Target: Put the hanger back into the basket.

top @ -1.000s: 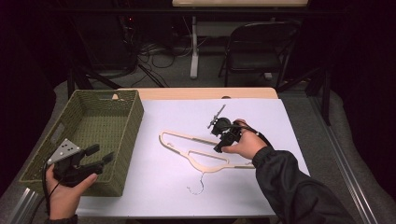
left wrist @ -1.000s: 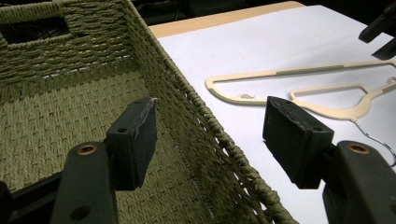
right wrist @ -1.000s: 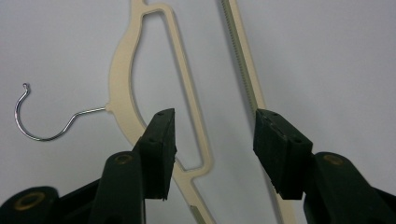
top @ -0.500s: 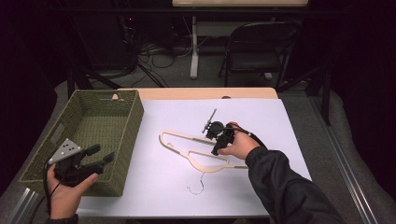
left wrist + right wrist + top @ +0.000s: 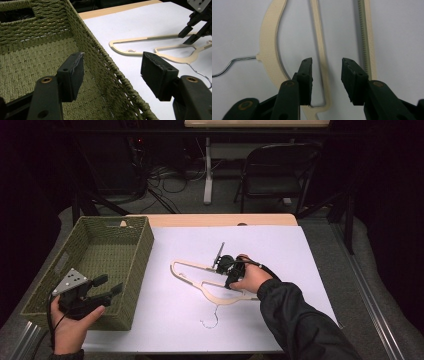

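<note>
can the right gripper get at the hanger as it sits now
Probably yes. The right gripper hangs just over the cream hanger on the white sheet, jaws open and straddling one thin inner bar. Nothing lies between them, so lowering and closing looks enough.

On my left sits a woven green basket (image 5: pixel 132 255), nothing in it, on the table's white sheet (image 5: pixel 300 250). A strip of bare wooden tabletop (image 5: pixel 210 220) shows past the sheet. Beyond it I see a dark folding chair (image 5: pixel 272 185) and cables (image 5: pixel 160 180) on the floor
</note>
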